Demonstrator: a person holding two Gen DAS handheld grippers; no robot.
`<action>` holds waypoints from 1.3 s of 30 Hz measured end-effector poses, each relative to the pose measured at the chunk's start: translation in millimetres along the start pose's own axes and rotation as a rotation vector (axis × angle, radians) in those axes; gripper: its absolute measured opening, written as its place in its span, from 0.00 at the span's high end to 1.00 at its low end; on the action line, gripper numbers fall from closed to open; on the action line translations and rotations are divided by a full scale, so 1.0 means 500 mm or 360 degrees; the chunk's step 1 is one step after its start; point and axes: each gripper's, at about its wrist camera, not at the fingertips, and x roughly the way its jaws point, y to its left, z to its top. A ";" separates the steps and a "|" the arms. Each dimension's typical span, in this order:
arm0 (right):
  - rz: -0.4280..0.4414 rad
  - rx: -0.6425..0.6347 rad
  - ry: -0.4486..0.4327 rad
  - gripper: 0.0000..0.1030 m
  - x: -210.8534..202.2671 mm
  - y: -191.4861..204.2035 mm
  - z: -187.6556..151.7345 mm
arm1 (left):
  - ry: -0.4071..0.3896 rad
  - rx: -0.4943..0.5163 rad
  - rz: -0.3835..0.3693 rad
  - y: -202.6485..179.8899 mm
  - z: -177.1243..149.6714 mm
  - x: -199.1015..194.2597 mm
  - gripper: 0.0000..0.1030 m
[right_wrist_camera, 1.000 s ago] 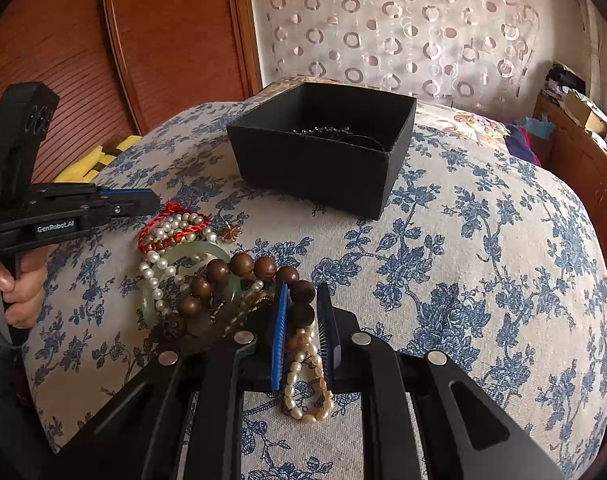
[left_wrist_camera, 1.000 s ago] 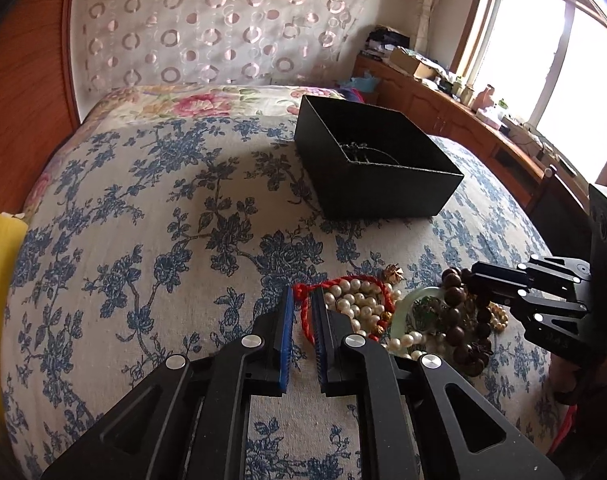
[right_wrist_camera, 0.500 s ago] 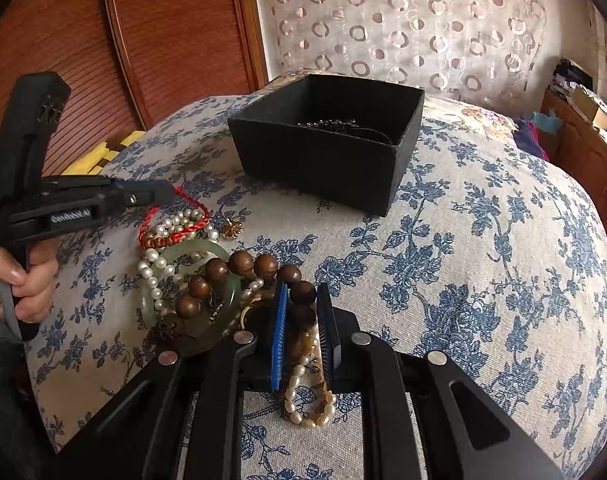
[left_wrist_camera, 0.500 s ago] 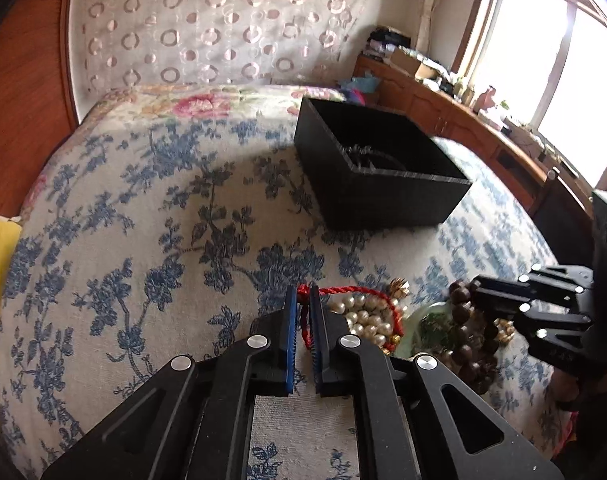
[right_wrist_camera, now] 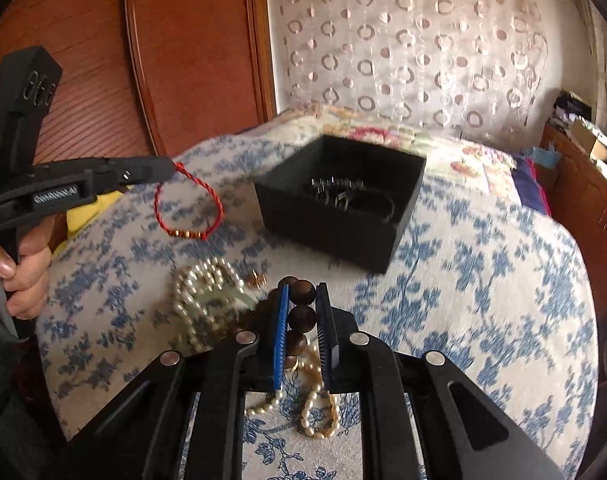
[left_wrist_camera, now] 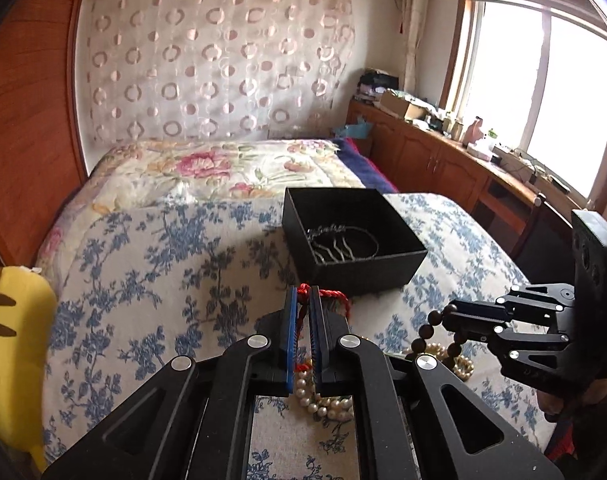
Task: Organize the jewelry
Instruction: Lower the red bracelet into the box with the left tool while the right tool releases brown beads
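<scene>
Right wrist view: red cord bracelet (right_wrist_camera: 188, 208) now lifted, apparently clear.

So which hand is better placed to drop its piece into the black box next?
Probably left. The left tool already holds the red cord bracelet lifted clear, beside the black box. The right tool grips the brown bead bracelet low over the pearl pile.
</scene>
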 end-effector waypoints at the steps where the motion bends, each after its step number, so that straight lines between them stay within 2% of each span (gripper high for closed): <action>1: -0.0004 -0.0010 -0.0018 0.86 -0.008 0.002 0.006 | -0.0005 0.0001 -0.0001 0.000 0.002 -0.002 0.95; 7: -0.0071 -0.0095 -0.0086 0.86 -0.034 0.009 0.050 | -0.0029 0.0020 -0.0008 -0.003 0.020 0.000 0.95; 14: -0.0110 -0.0114 -0.0187 0.86 -0.056 -0.020 0.106 | -0.0086 0.0062 -0.0016 -0.019 0.046 0.012 0.95; 19: -0.0167 -0.0145 -0.0225 0.86 -0.053 -0.032 0.146 | -0.0101 0.0110 -0.0026 -0.042 0.065 0.027 0.95; 27: -0.0181 -0.0162 -0.0290 0.86 -0.041 -0.044 0.200 | -0.0118 0.0142 -0.0022 -0.062 0.095 0.037 0.95; 32: -0.0182 -0.0116 -0.0281 0.86 -0.008 -0.057 0.220 | -0.0113 0.0148 -0.0010 -0.062 0.102 0.047 0.95; 38: -0.0150 -0.0026 -0.0182 0.85 0.052 -0.089 0.213 | -0.0087 0.0146 0.0008 -0.058 0.104 0.065 0.95; 39: -0.0145 -0.0006 -0.0162 0.80 0.061 -0.097 0.209 | -0.0080 0.0146 0.0010 -0.058 0.104 0.068 0.95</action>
